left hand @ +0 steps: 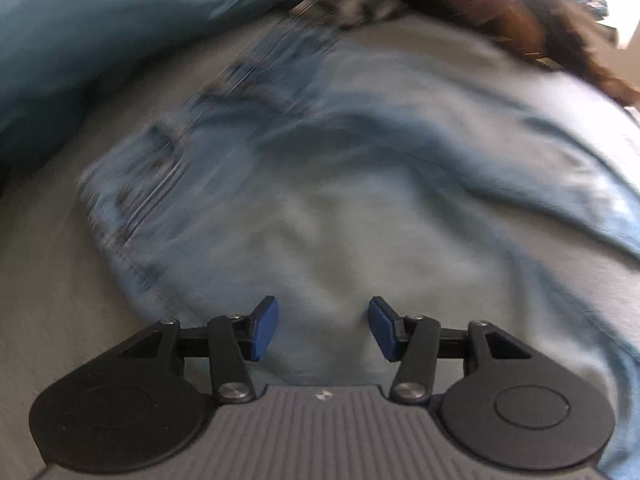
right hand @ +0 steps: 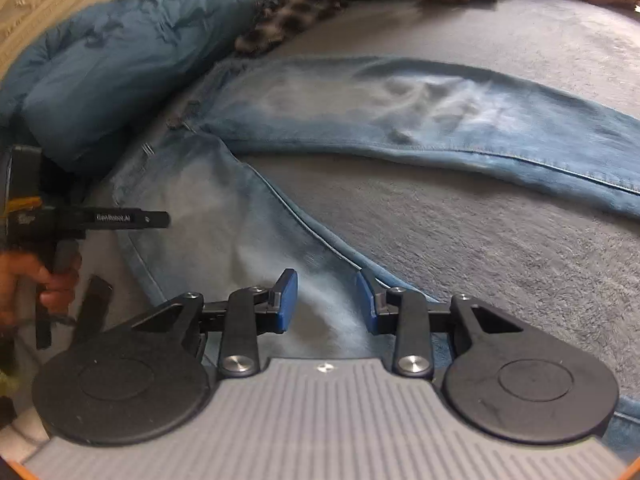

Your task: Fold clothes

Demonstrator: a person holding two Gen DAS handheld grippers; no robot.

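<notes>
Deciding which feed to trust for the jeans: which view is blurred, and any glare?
Left wrist view: heavy motion smear across the jeans, only the left gripper sharp. Right wrist view: jeans fairly crisp, mild blur, fisheye bending. No glare, soft light in both.

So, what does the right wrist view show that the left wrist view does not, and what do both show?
Only the right wrist view: the left gripper at the left edge with the hand holding it, and both jeans legs spread apart in a V shape. Only the left wrist view: the blurred waistband end of the jeans. Both views: the light blue jeans on a grey blanket, the blue duvet, a leopard-print cloth, and open blue fingers holding nothing.
</notes>
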